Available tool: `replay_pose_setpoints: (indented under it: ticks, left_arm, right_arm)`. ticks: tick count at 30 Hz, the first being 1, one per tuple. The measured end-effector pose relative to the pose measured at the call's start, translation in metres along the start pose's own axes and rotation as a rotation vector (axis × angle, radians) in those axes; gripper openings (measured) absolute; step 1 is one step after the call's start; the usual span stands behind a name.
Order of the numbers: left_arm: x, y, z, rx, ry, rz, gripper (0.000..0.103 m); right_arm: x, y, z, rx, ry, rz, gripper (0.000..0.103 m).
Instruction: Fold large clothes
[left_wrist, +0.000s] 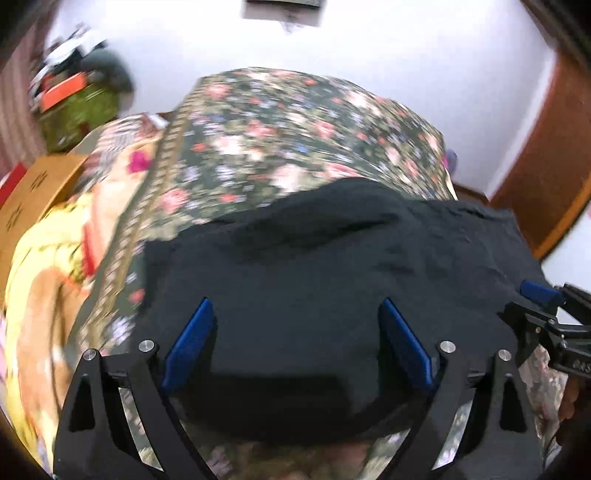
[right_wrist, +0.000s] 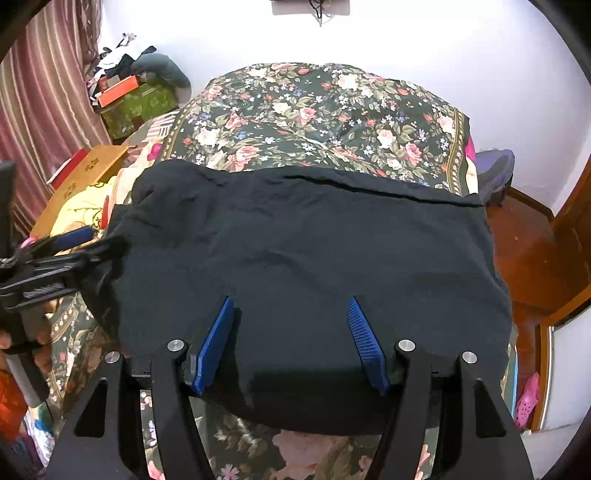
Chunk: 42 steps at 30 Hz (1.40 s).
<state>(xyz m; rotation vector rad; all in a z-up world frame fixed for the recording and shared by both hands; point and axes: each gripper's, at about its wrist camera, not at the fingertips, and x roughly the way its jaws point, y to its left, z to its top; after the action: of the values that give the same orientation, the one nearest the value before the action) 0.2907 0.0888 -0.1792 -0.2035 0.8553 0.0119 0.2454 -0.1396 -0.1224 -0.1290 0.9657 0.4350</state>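
A black garment (left_wrist: 332, 258) (right_wrist: 314, 240) lies spread on a floral bedspread (left_wrist: 277, 129) (right_wrist: 314, 110), folded into a broad rectangle with a straight far edge. My left gripper (left_wrist: 295, 302) hovers over its near left part, blue pads wide apart, the cloth lying flat below and between them, not pinched. My right gripper (right_wrist: 291, 300) stands open over the near middle of the garment, its pads also clear of the fabric. In the right wrist view the left gripper (right_wrist: 99, 243) shows at the garment's left edge. The right gripper (left_wrist: 524, 302) reaches in at the cloth's right edge in the left wrist view.
A cardboard box (right_wrist: 85, 173) and yellow patterned bedding (left_wrist: 44, 258) lie left of the bed. A green box (right_wrist: 140, 103) with clutter stands by the striped curtain (right_wrist: 37, 110). A wooden door (right_wrist: 546, 240) and pink sandal (right_wrist: 528, 402) are at the right. A hand (right_wrist: 22, 347) holds the left tool.
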Motion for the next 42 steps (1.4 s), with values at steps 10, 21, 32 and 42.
replay_pose_setpoints:
  ticks: [10, 21, 32, 42]
  left_arm:
    - [-0.014, 0.101, -0.054, -0.370, 0.125, -0.079, 0.093]
    - [0.046, 0.126, -0.079, -0.738, 0.269, -0.468, 0.093]
    - [0.061, 0.108, -0.042, -0.632, 0.095, -0.284, 0.073]
    - [-0.026, 0.075, 0.004, -0.280, -0.133, -0.049, 0.045]
  right_arm:
    - [-0.014, 0.017, 0.010, -0.021, -0.069, -0.004, 0.060]
    - [0.017, 0.030, -0.003, -0.105, 0.007, -0.053, 0.063]
    - [0.014, 0.029, 0.001, -0.061, 0.025, -0.022, 0.066]
    - [0.015, 0.063, 0.012, -0.072, 0.023, 0.059, 0.066]
